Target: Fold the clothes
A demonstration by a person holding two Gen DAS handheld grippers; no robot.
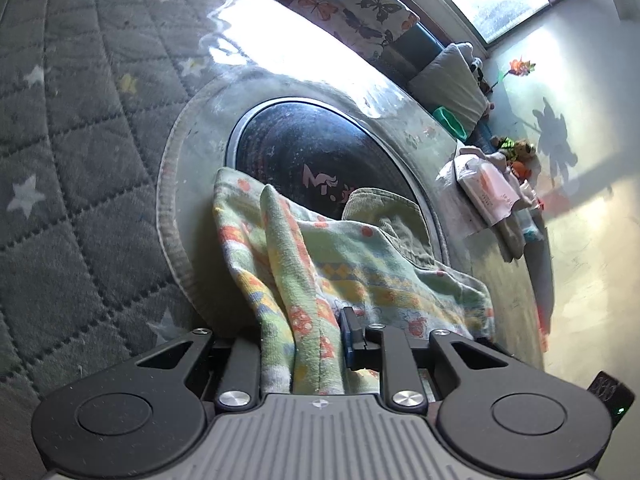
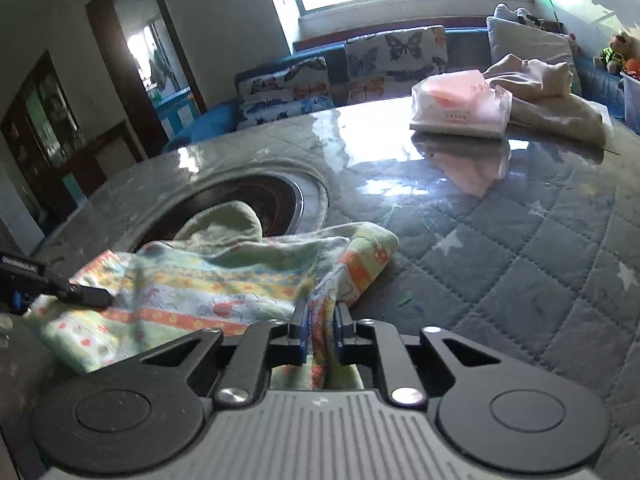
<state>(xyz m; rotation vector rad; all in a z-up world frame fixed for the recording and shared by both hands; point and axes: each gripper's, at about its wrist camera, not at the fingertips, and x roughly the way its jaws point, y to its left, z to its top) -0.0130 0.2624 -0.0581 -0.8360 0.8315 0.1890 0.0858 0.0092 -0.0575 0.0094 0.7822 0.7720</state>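
Note:
A small patterned garment [image 2: 208,280], pale green with orange and yellow prints, lies on the table partly over a round black hotplate [image 1: 312,160]. It also shows in the left wrist view [image 1: 352,264]. A green corduroy piece [image 2: 224,222] lies under it; it shows in the left wrist view too [image 1: 384,216]. My right gripper [image 2: 320,332] is shut on one edge of the garment. My left gripper [image 1: 308,344] is shut on another bunched edge, and its finger [image 2: 80,294] shows at the left of the right wrist view.
A quilted grey star-print cover under clear plastic [image 2: 520,248] tops the table. A pink tissue pack [image 2: 460,104] and a beige cloth [image 2: 552,92] lie at the far side. A sofa with butterfly cushions [image 2: 396,60] stands behind, with toys [image 1: 516,148] by the wall.

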